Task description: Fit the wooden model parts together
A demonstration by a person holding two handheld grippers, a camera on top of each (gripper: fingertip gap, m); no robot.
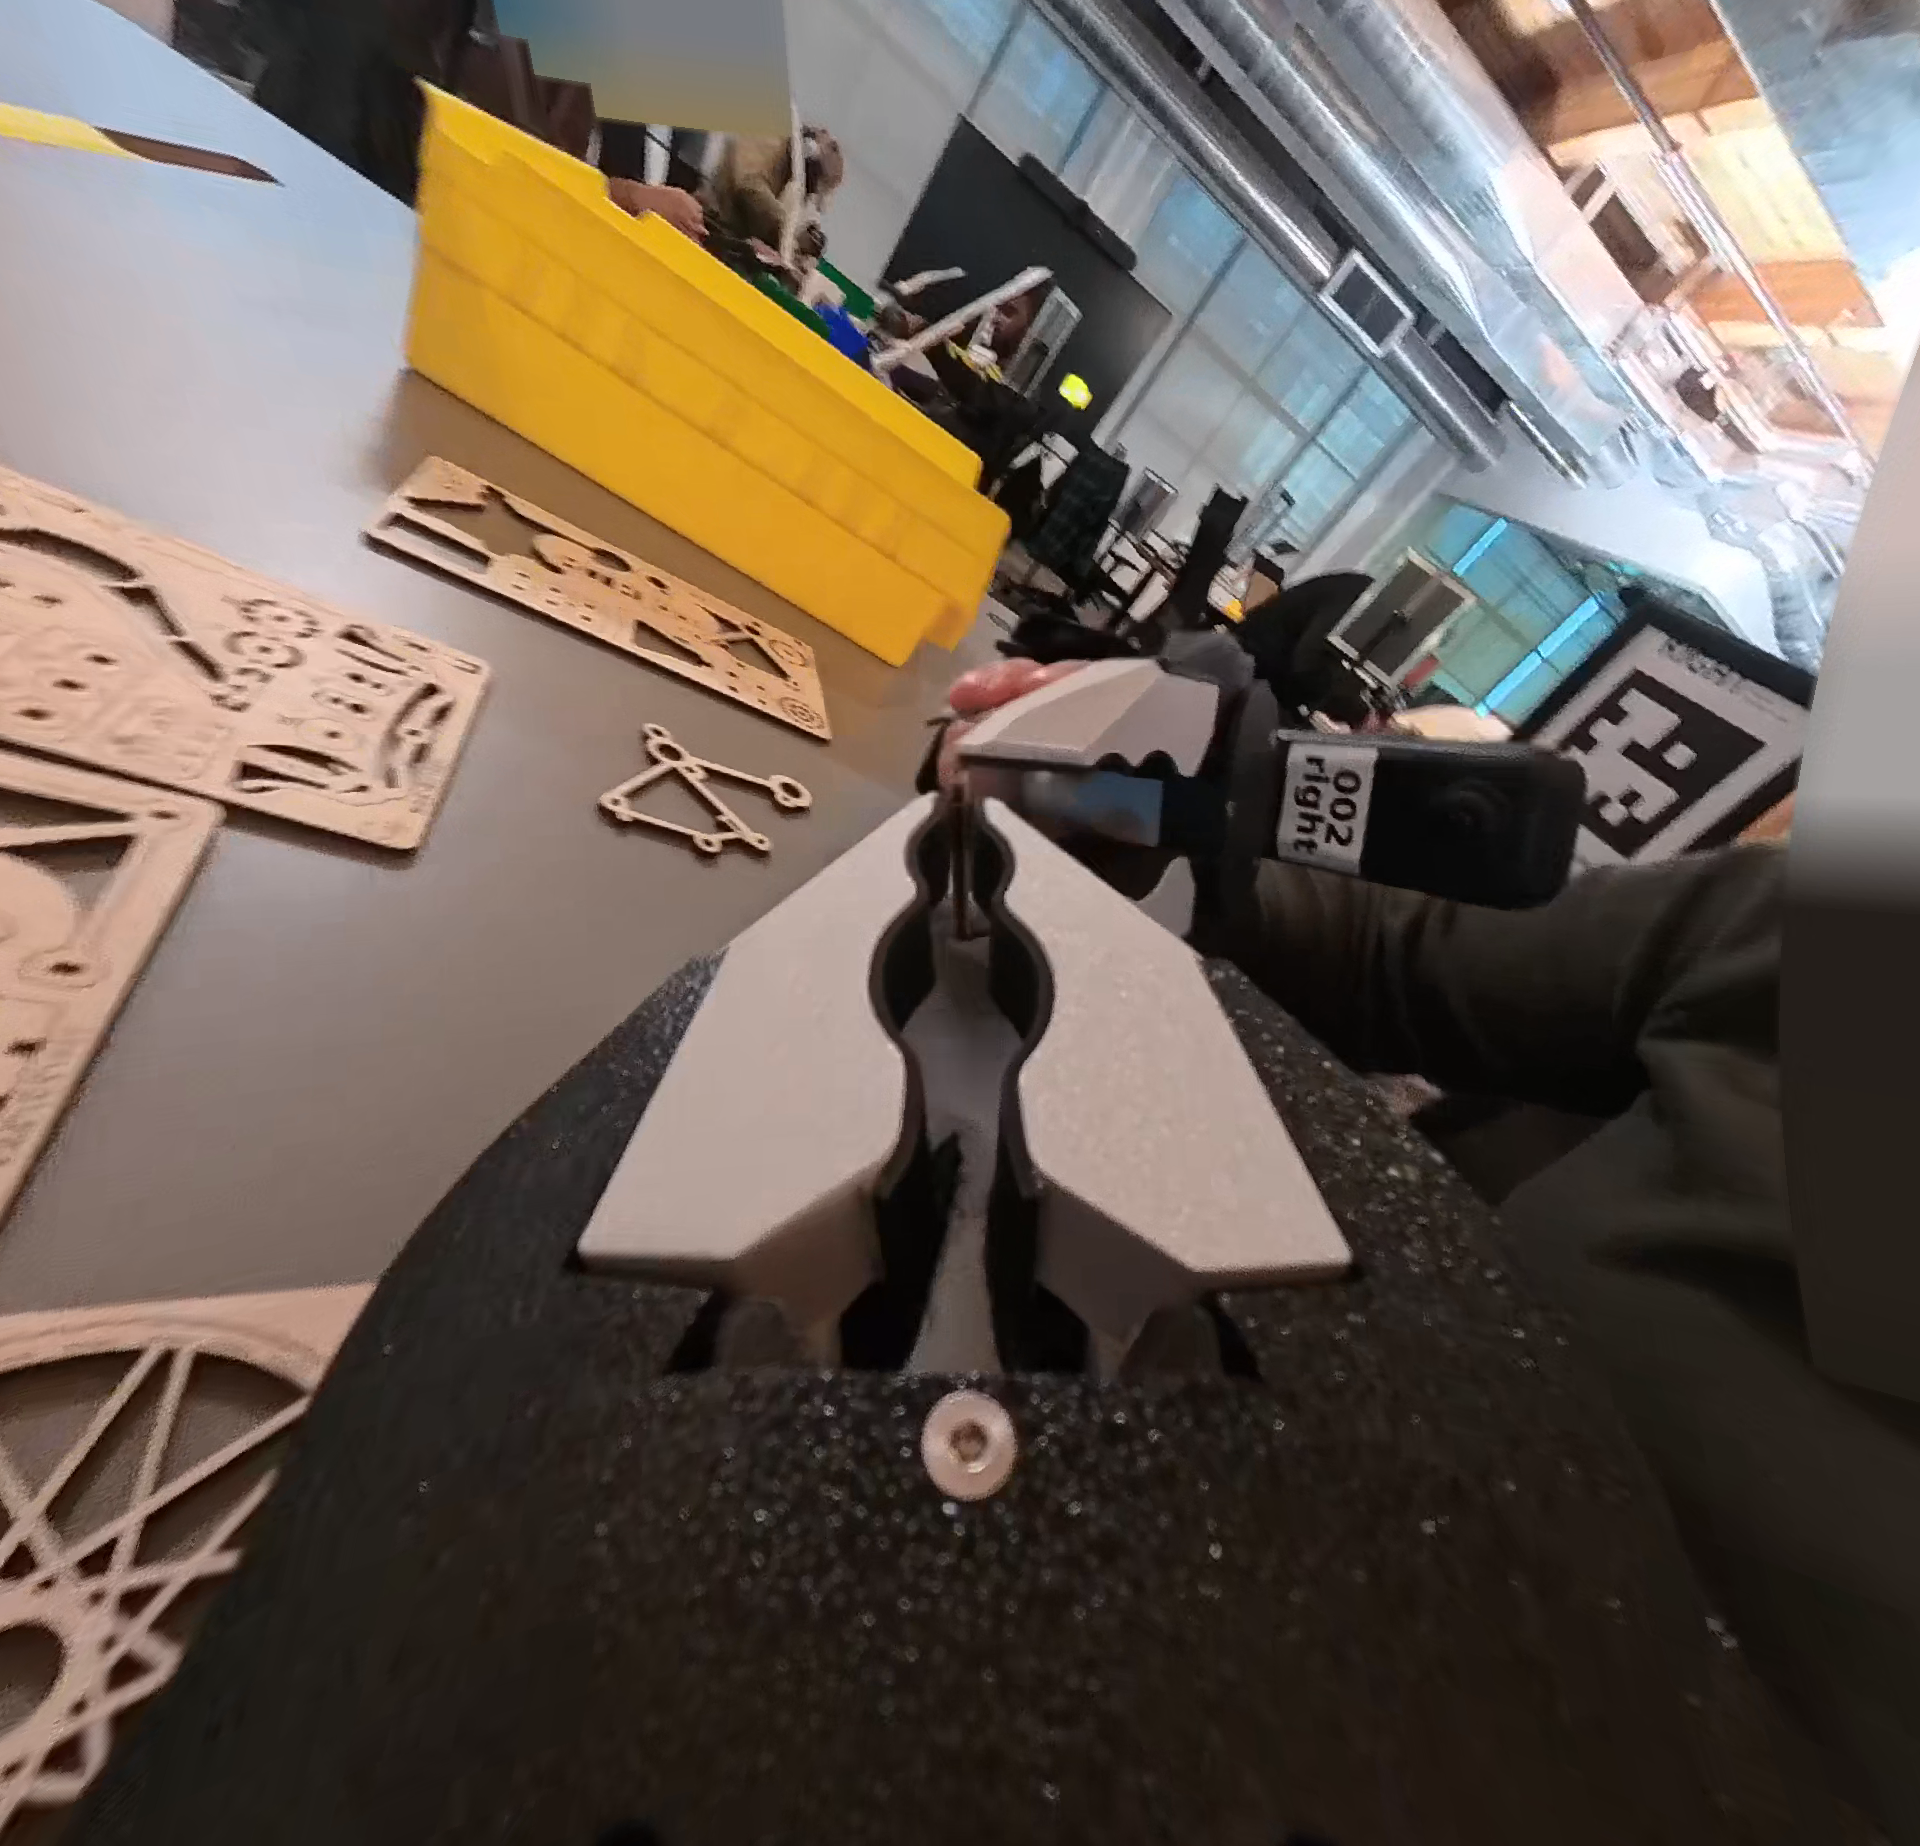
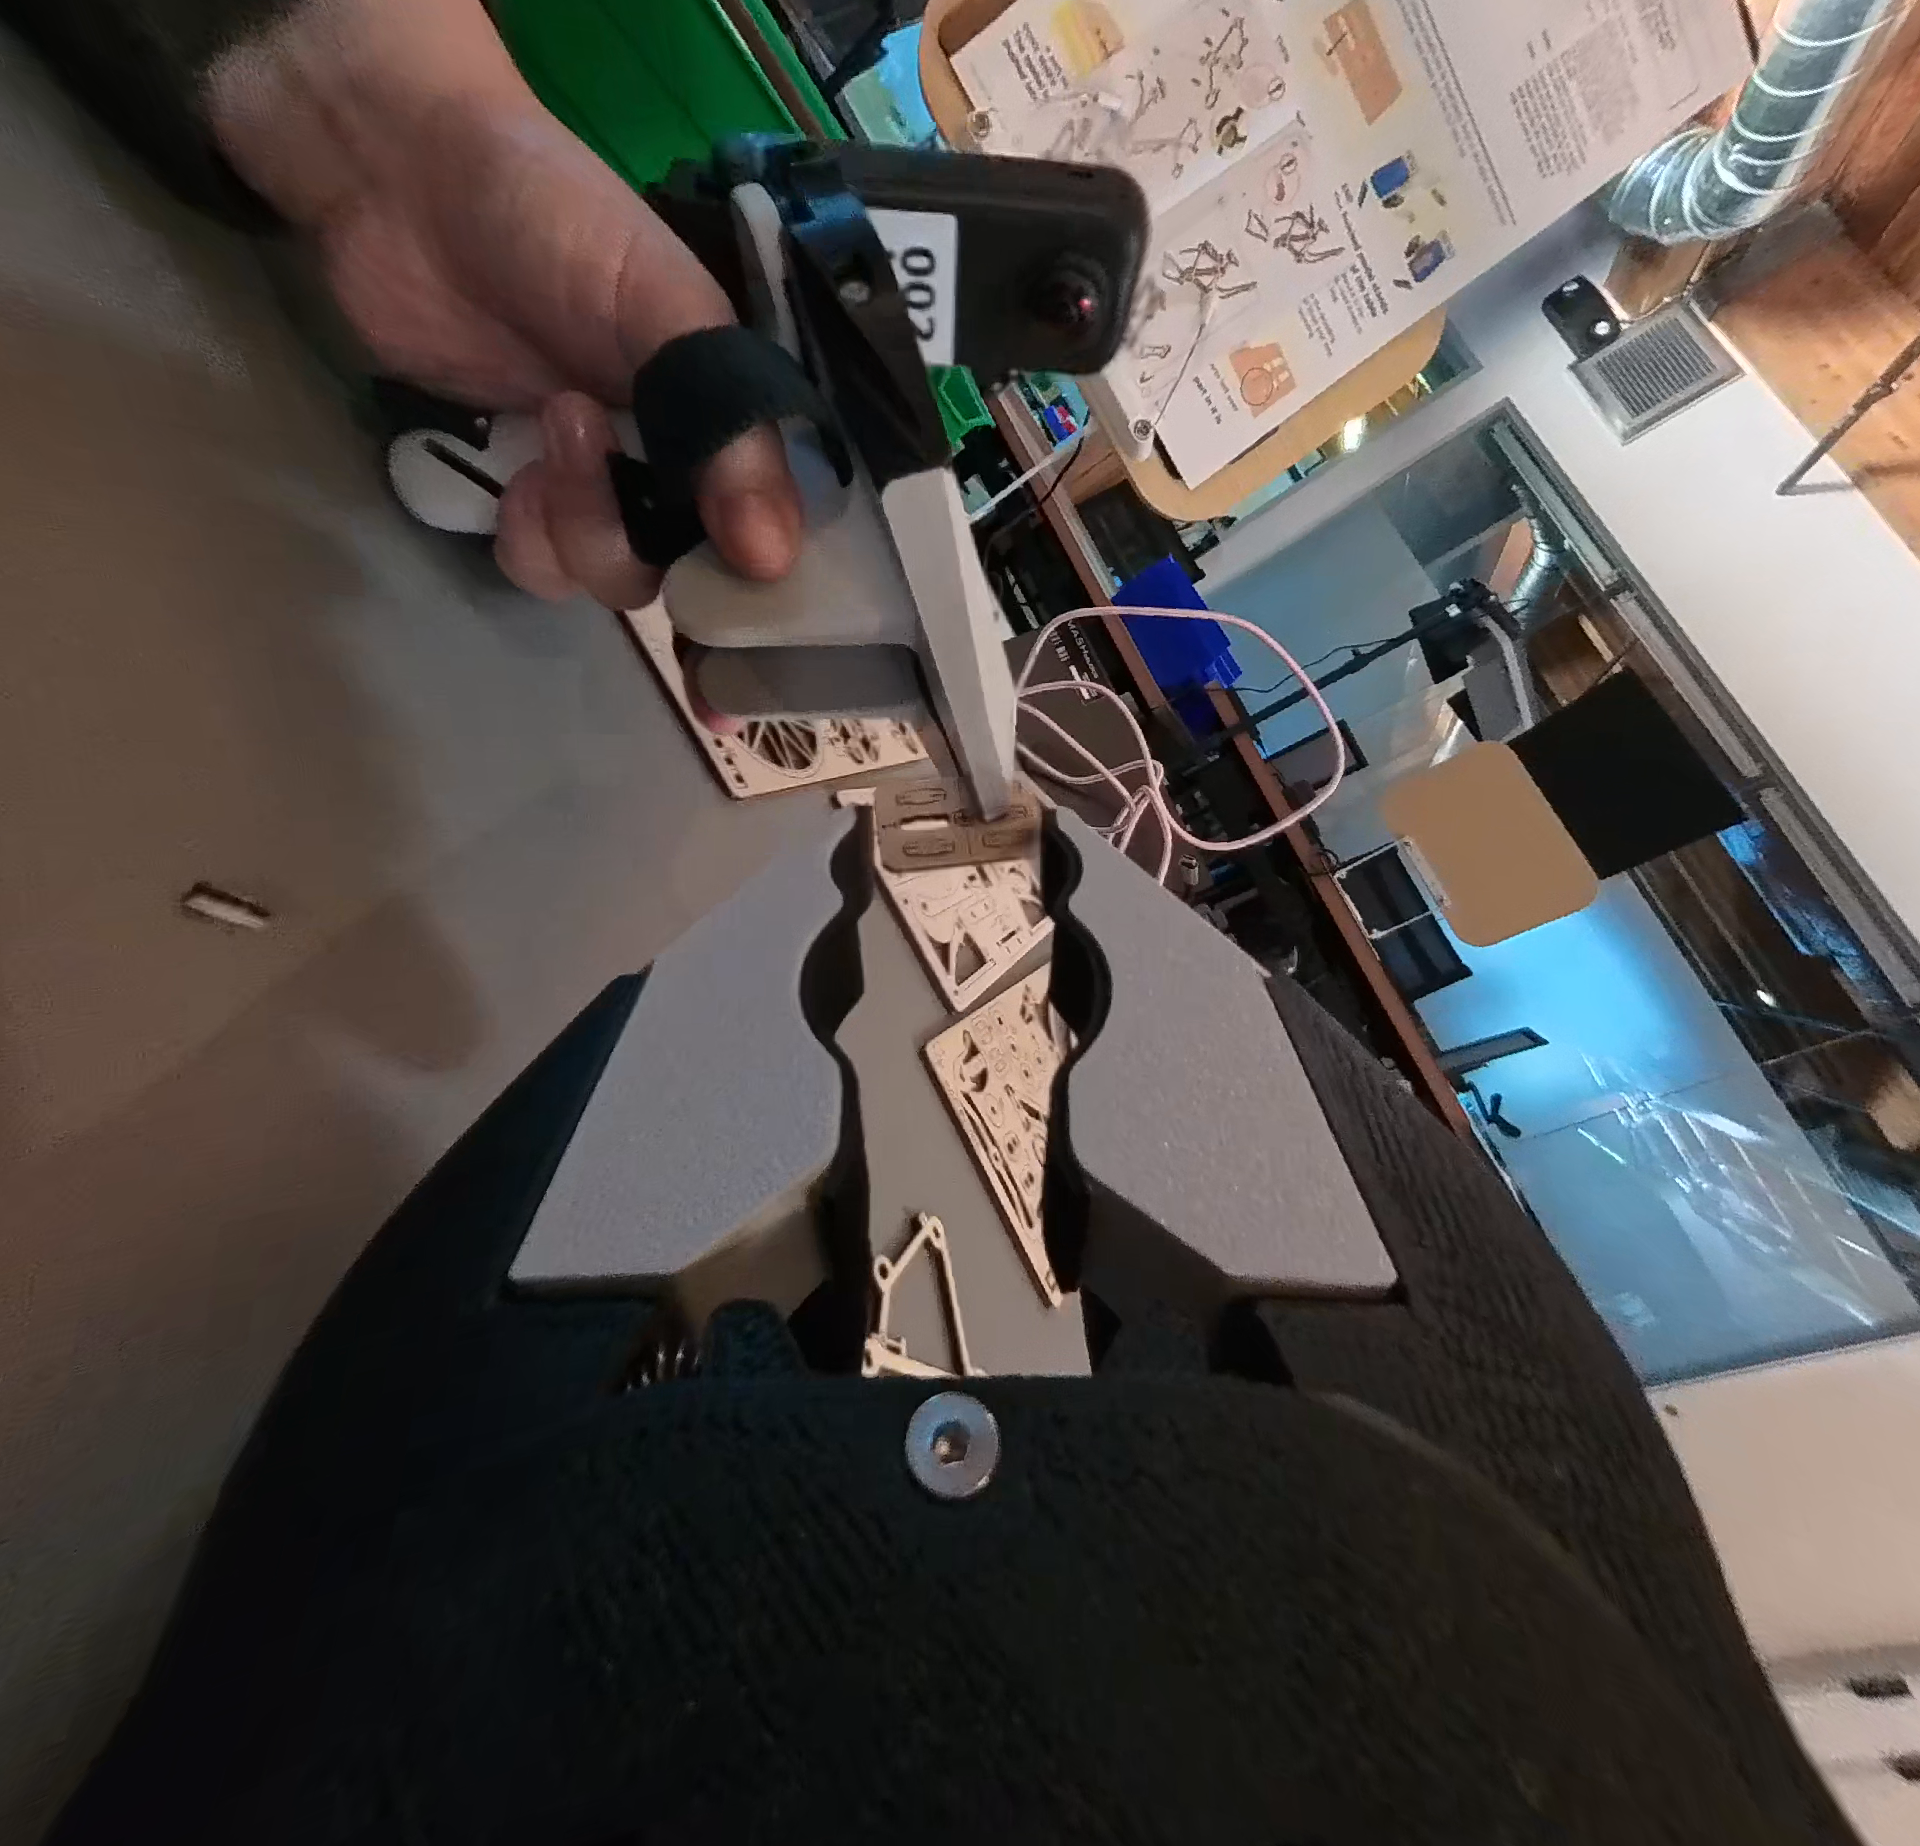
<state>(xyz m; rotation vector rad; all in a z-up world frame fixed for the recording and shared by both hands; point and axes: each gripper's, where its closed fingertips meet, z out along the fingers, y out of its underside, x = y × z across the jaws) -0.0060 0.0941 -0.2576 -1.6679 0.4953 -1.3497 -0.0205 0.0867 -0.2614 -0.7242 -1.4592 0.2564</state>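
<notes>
dark table point(image 1: 260, 1017) | wooden sheets point(image 1: 239, 674) | yellow bin point(image 1: 665, 425) | office behind

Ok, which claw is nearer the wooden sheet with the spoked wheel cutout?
Left. The left claw, shut on a small wooden part, hangs just beside the spoked sheet, its body overlapping the sheet's edge. The right claw reaches in from the far side, meeting the left's tips.

We look forward along our left gripper point(image 1: 958, 809) from low over the dark table point(image 1: 260, 965), tilted, very near its tips. Our second camera rides the right gripper point(image 2: 951, 830), rolled steeply and facing the other gripper close up. Both views share the small wooden piece point(image 2: 956, 825) where the tips meet, each catching the opposite gripper and the wooden sheets point(image 1: 239, 674).
</notes>
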